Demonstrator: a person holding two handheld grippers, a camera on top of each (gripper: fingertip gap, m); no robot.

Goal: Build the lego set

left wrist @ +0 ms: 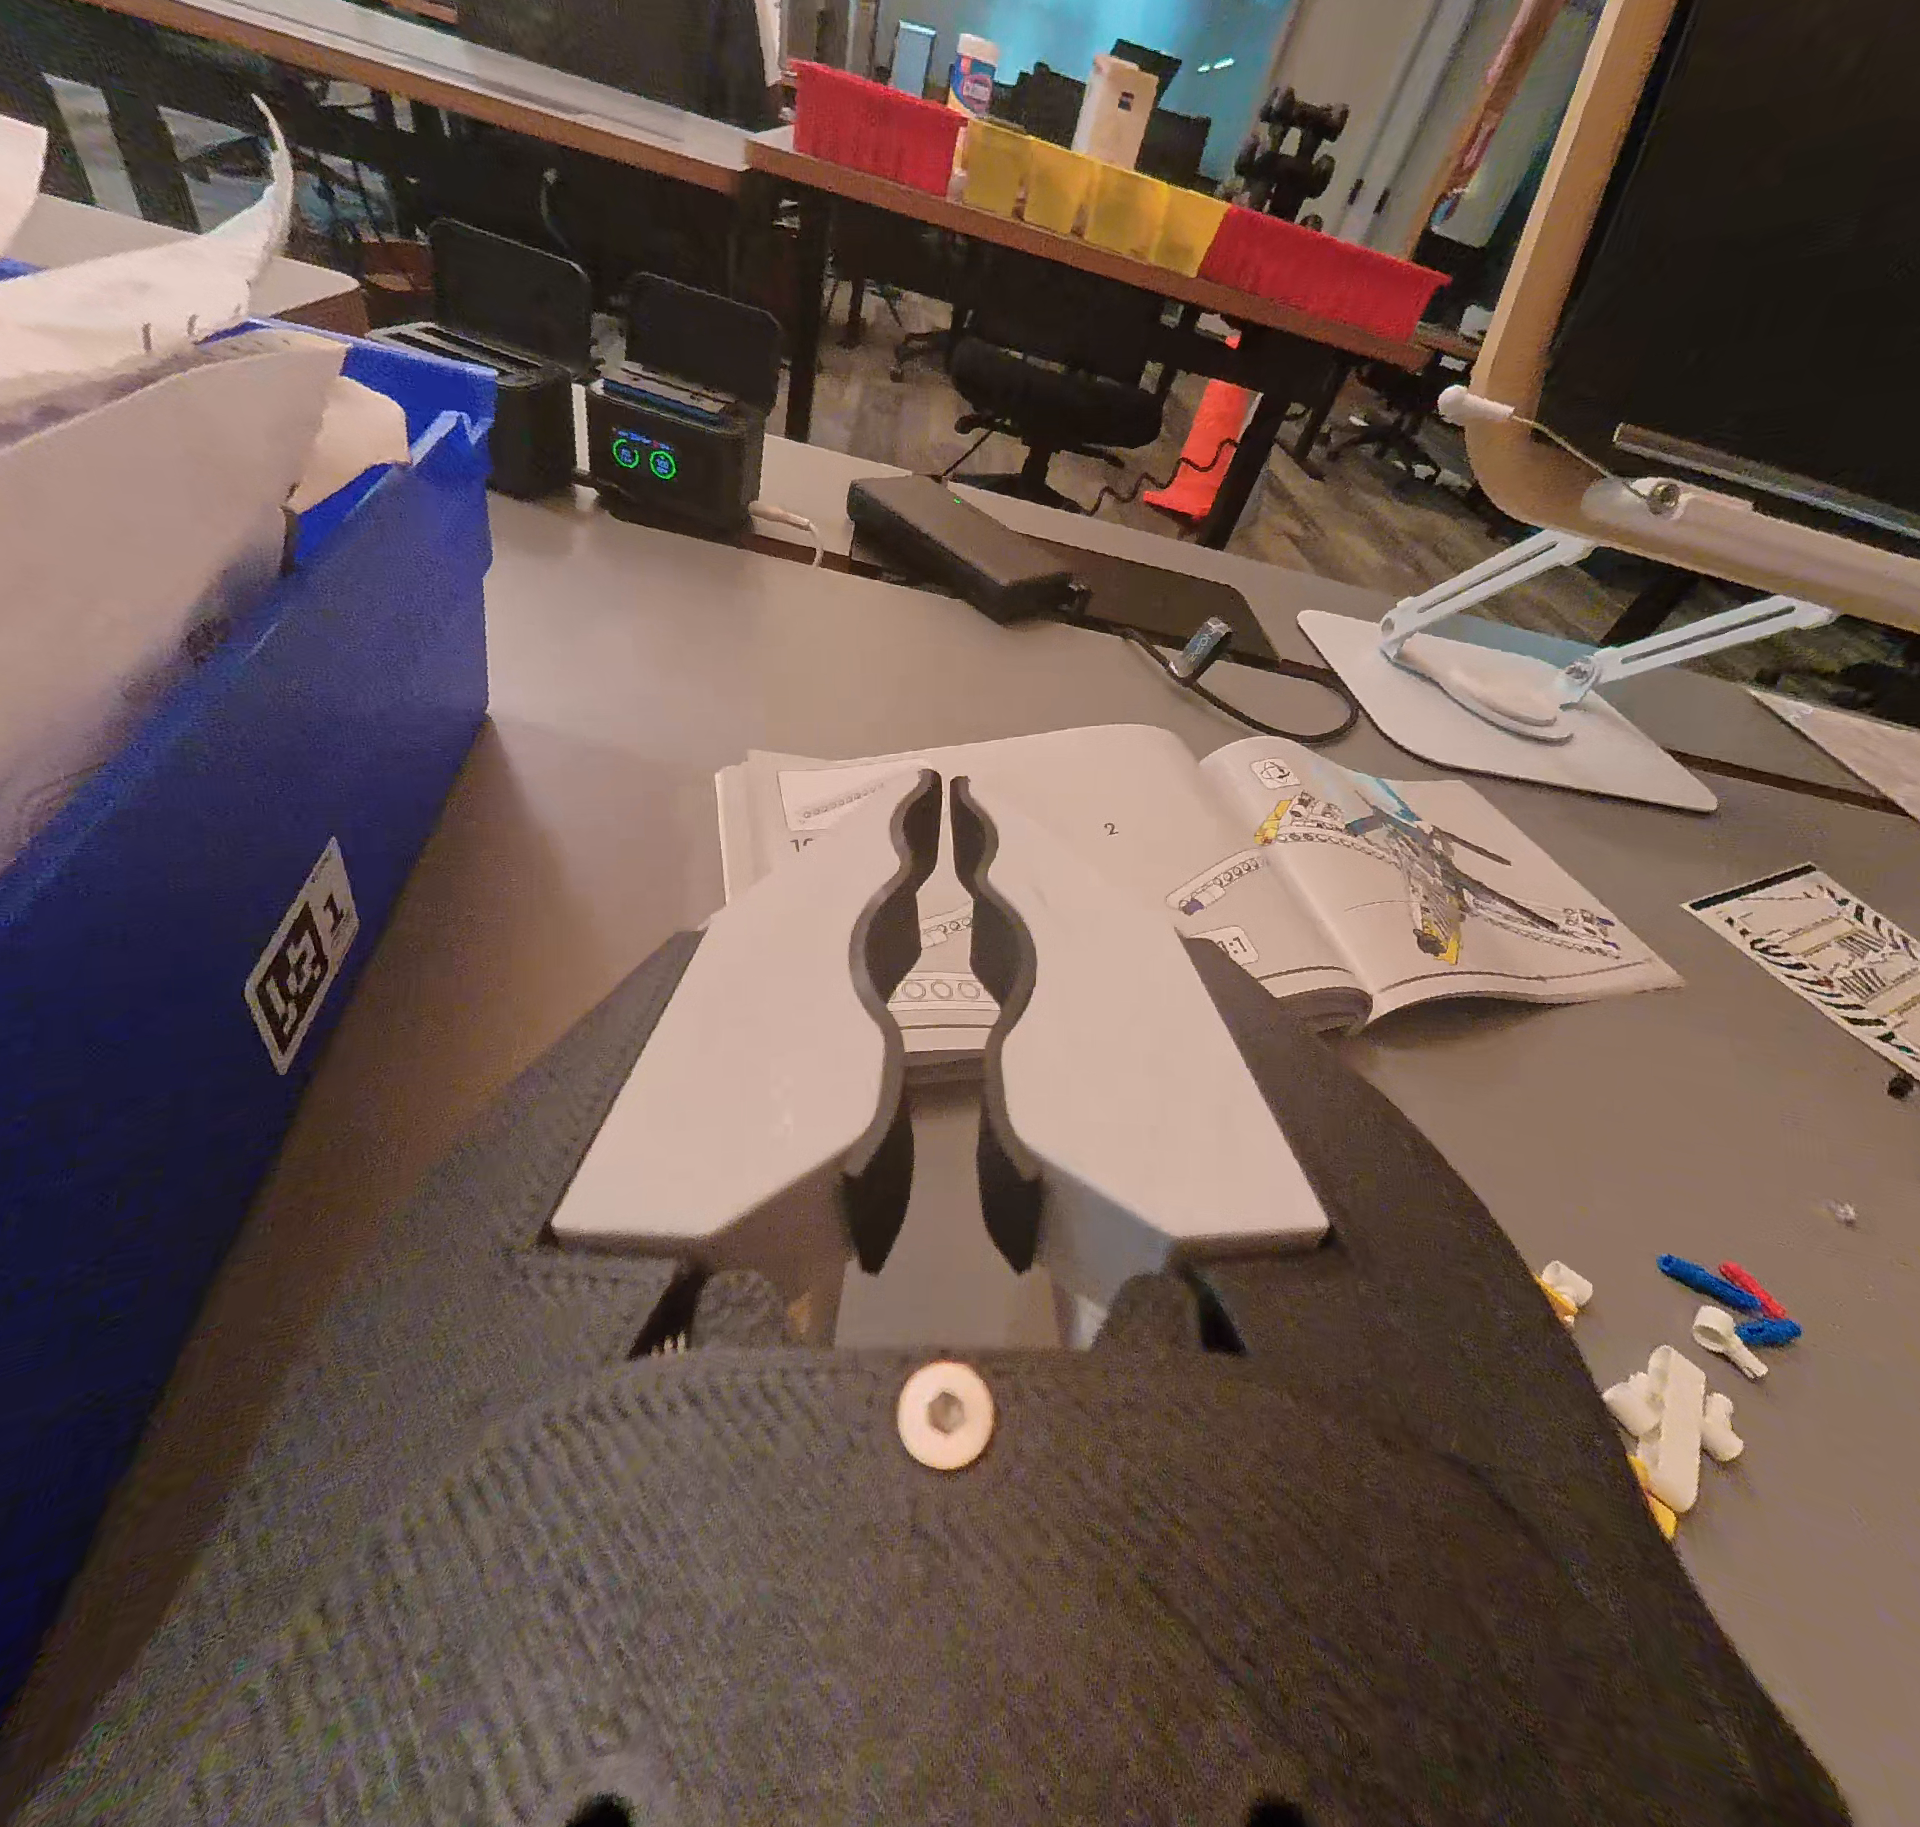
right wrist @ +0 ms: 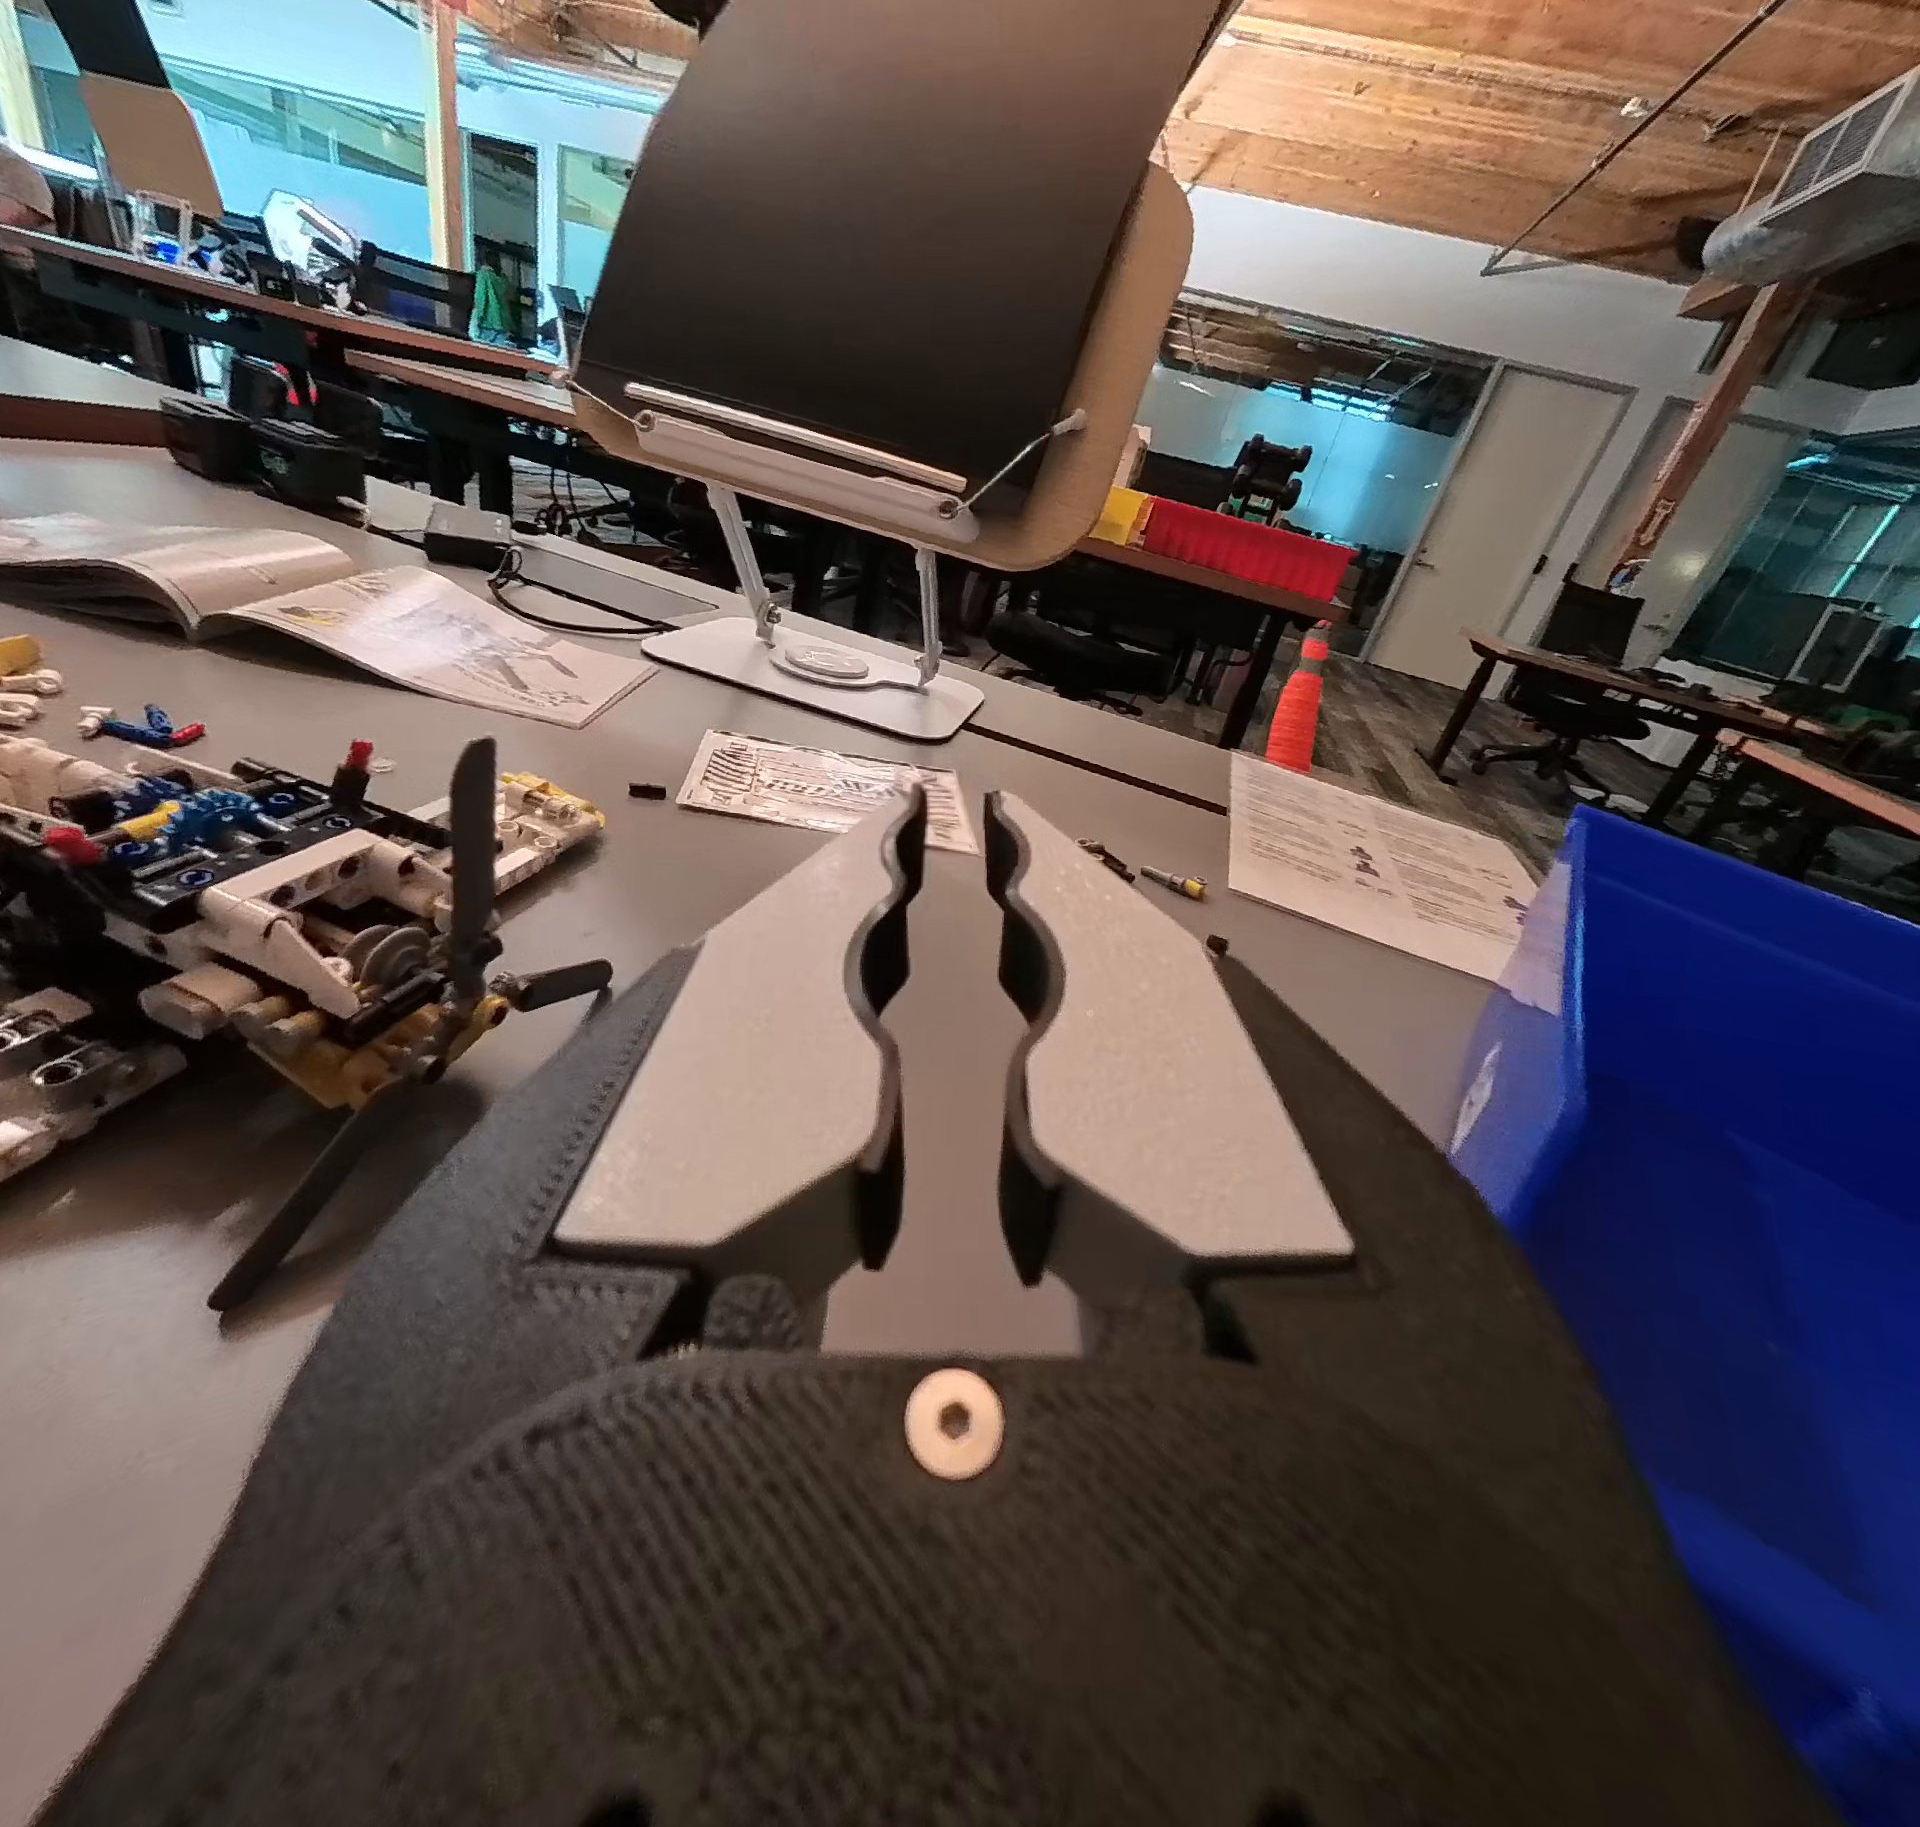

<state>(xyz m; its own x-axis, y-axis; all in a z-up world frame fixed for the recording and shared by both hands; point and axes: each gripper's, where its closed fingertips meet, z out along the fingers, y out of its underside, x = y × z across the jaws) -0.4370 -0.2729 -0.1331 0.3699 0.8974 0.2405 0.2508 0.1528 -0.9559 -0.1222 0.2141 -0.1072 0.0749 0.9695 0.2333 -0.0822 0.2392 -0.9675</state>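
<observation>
My left gripper is shut and empty, hovering over the open instruction booklet on the grey table. Loose white, blue, red and yellow pieces lie to its right. My right gripper is empty, with its jaws a narrow gap apart, low over the table. The partly built model, black, white and yellow with a dark propeller, lies to its left. The booklet shows in the right wrist view too, beyond the model. A sticker sheet lies just ahead of the right fingertips.
A blue bin stuffed with white bags stands at the left, and a blue bin at the right. A tablet on a white stand is at the back. A printed sheet and small pins lie ahead on the right. Chargers sit at the far edge. Left tips to right tips: about 60 cm.
</observation>
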